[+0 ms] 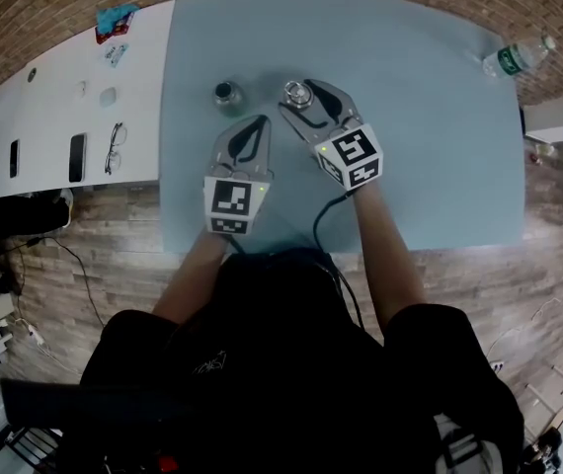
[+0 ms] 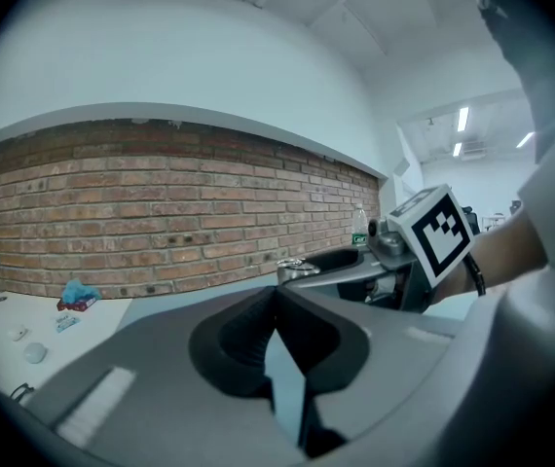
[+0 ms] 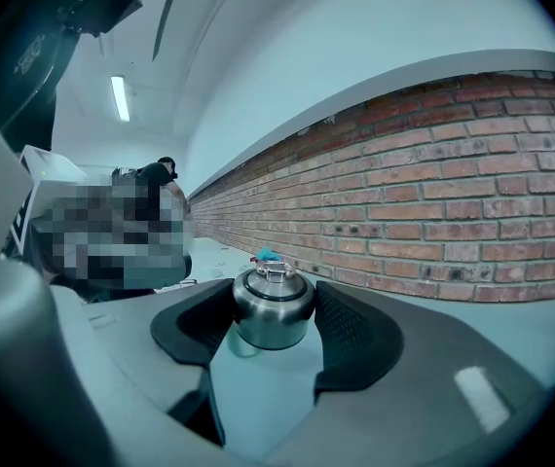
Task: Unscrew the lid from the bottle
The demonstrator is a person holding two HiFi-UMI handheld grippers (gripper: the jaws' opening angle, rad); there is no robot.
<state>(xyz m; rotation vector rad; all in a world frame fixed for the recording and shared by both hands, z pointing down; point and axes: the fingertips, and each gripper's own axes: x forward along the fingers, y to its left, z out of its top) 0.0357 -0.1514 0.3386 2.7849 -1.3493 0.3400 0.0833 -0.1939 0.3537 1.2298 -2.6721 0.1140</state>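
Right gripper (image 3: 276, 317) clamps lid (image 3: 273, 298) — left gripper (image 2: 276, 296) closed

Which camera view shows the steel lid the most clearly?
The right gripper view: the steel lid fills the middle, pressed between the right gripper's pads. The head view shows it small, from above; the left gripper view shows only its top.

A red brick wall (image 2: 161, 212) runs along the far edge of a pale blue table (image 1: 430, 146), with plain white wall above it. A white counter (image 1: 54, 117) adjoins the table's left edge. The floor (image 1: 114, 225) appears to be wood planks. Strip lights (image 2: 462, 120) glow overhead.
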